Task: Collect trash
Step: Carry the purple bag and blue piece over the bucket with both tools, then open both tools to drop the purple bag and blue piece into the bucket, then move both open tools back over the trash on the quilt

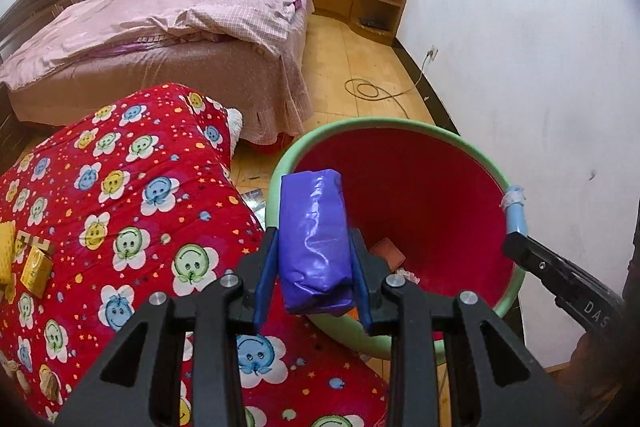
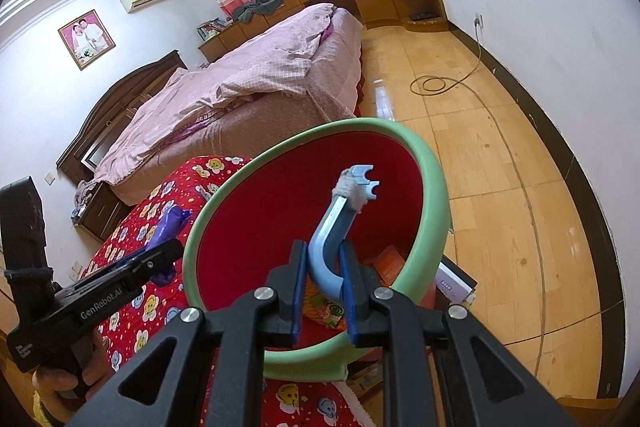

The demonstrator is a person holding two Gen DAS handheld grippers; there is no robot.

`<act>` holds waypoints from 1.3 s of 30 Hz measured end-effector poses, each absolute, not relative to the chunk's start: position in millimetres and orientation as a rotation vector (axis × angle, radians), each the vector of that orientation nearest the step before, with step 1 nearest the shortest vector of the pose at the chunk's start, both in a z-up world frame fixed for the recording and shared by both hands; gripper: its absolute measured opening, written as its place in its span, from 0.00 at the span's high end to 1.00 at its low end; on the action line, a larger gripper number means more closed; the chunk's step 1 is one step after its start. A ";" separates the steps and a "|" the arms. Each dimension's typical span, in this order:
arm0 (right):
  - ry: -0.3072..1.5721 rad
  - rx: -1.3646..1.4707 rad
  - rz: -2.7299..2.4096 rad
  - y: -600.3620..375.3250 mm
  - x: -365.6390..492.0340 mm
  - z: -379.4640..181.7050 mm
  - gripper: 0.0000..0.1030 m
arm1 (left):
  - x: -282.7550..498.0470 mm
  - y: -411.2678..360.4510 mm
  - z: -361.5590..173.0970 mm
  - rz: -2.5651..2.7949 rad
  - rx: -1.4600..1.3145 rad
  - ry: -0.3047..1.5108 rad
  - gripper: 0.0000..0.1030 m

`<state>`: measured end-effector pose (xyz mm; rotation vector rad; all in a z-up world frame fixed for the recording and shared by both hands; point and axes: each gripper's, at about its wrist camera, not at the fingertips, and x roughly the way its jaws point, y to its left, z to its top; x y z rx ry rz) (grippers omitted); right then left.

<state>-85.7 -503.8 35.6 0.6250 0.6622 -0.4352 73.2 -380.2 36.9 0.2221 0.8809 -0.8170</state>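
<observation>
A left gripper [image 1: 314, 255] clamps a purple plastic-wrapped packet [image 1: 314, 235] between narrowly parted blue pads, poised over the near rim of a green-rimmed red bin [image 1: 404, 125]. The right gripper [image 2: 324, 283], nearly closed, pinches the bin's curved pale-blue handle [image 2: 326, 251] to steady it beside a red smiley-flower quilt [image 1: 132, 195]. An orange box and printed wrappers already lie inside. Judged from here, the packet should travel fully past the rim before release, while the handle grip keeps the bin tilted toward it. "GenRobot.AI" reads on the left tool; other lettering is too small to read. Beyond, a pink-covered bed [image 1: 160, 39].
</observation>
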 end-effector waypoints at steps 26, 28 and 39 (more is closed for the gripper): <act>0.665 0.667 -0.430 -508.8 -83.9 26.5 0.68 | 68.0 -359.3 41.7 -0.804 0.174 0.906 0.56; 0.661 0.668 -0.428 -506.5 -85.4 27.6 0.64 | 68.4 -352.1 42.9 -0.792 0.162 0.907 0.56; 0.651 0.663 -0.411 -492.0 -91.2 33.9 0.43 | 69.6 -306.3 49.7 -0.707 0.117 0.906 0.56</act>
